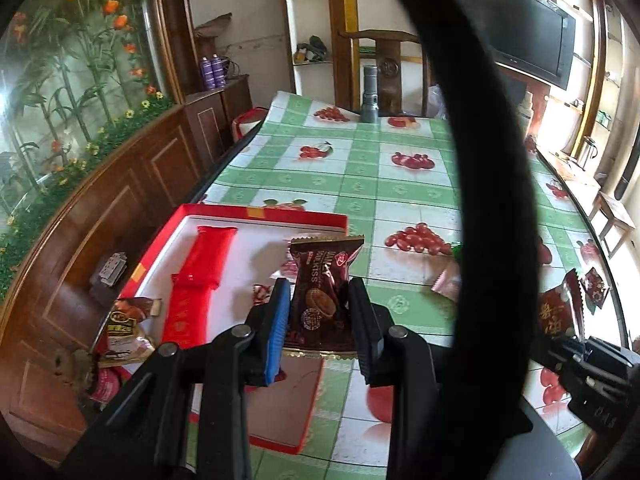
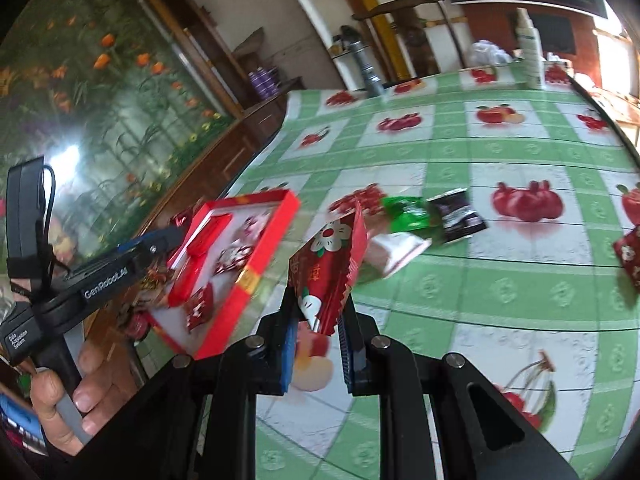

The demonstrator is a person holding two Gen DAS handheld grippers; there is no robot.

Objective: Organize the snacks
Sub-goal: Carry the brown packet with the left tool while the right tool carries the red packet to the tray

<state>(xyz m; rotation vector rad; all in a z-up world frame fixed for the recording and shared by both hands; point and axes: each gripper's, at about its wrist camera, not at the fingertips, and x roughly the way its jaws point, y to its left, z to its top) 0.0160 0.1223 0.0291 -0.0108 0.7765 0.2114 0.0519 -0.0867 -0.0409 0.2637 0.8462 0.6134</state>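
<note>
Two packets in transit — we are gripping a brown cookie [image 1: 320,300] in the left gripper [image 1: 320,316] and a red packet [image 2: 328,268] in the right gripper [image 2: 318,344], both nearing the tray [image 1: 264,216]; several snacks already lying inside, green packet [image 2: 404,210] and black packet [image 2: 456,216] still waiting on the table [image 2: 500,288].

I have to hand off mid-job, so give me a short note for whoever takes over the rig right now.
Left gripper: fingers shut on a brown cookie packet, held above the red box's near right part.
Right gripper: shut on a red flower-print packet, right of the red box.
Done: two long red packets and a few small snacks lie in the box.
Left: drop both held packets in; then collect the green packet, black packet, white packet and red packet from the tablecloth.
</note>
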